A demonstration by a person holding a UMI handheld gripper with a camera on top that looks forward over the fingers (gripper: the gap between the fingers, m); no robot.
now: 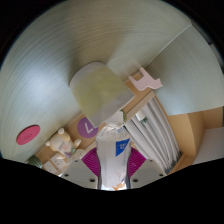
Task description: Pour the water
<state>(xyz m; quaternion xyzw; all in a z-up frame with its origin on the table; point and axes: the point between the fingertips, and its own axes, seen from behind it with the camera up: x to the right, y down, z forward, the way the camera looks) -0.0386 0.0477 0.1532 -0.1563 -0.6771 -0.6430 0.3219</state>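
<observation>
My gripper (113,162) is shut on a clear plastic water bottle (115,152) with a blue label. Both magenta pads (92,160) press on its sides. The bottle points forward along the fingers, and its neck reaches toward a pale translucent cup (100,88) just ahead. The cup stands on a light grey striped table (50,70). The whole view is tilted. I cannot see any water flowing.
A purple card with a white letter (87,127) lies by the bottle's neck. A beige plush toy (62,143) and a pink disc (27,133) sit to the left. A pink object (146,78) lies beyond the cup. A grey curtain (152,132) hangs to the right.
</observation>
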